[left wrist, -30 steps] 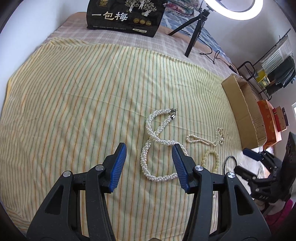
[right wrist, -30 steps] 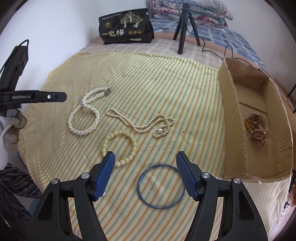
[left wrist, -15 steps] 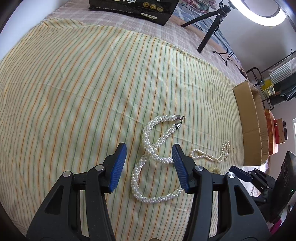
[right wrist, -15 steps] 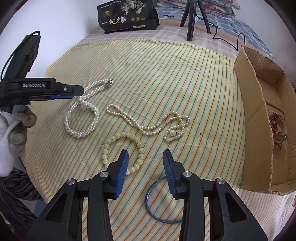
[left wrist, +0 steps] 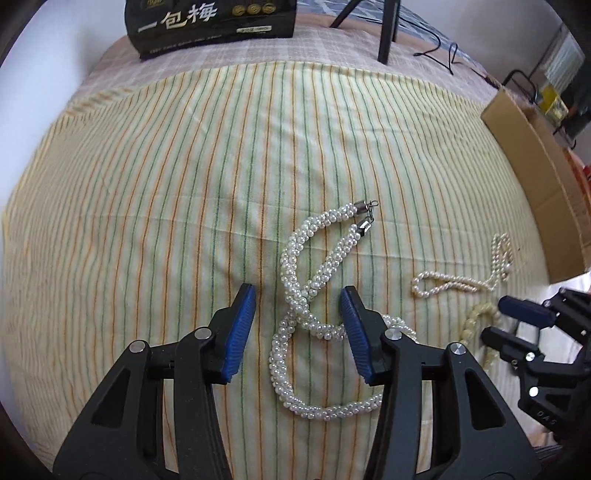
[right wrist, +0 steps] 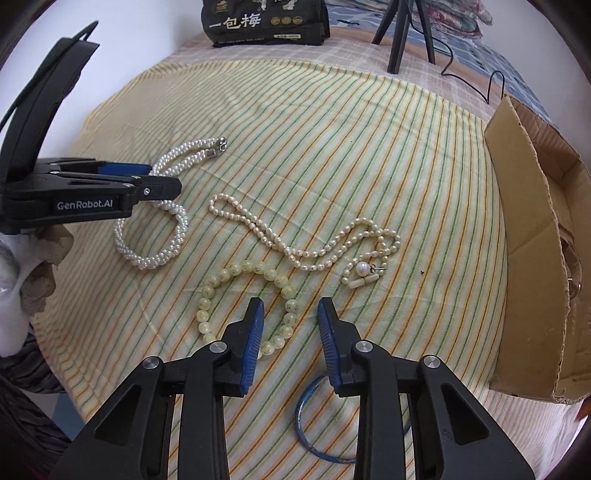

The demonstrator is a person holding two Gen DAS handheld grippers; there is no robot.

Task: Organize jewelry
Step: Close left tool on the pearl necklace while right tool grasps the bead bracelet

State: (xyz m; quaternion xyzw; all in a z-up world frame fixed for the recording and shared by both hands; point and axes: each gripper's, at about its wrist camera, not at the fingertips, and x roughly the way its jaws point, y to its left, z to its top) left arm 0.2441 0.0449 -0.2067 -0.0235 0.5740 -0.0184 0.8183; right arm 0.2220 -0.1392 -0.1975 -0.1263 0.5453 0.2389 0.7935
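A thick twisted white pearl necklace [left wrist: 300,295] lies on the striped cloth, and it also shows in the right wrist view [right wrist: 173,236]. My left gripper [left wrist: 298,295] is open and low, with its jaws on either side of the necklace's crossing. My right gripper [right wrist: 290,306] is open and empty, above the edge of a cream bead bracelet [right wrist: 236,295]. A thin pearl necklace [right wrist: 306,243] with a pearl clasp lies beyond it. A blue bangle [right wrist: 306,424] lies partly hidden under my right gripper.
An open cardboard box [right wrist: 532,236] stands at the right edge of the cloth with some jewelry inside. A black bag [left wrist: 210,22] and a tripod [right wrist: 402,33] stand at the far edge. The striped cloth [left wrist: 147,184] covers the bed.
My left gripper has moved forward and down over the twisted necklace, which now sits between its jaws. My right gripper has narrowed and moved forward over the bead bracelet, past the blue bangle.
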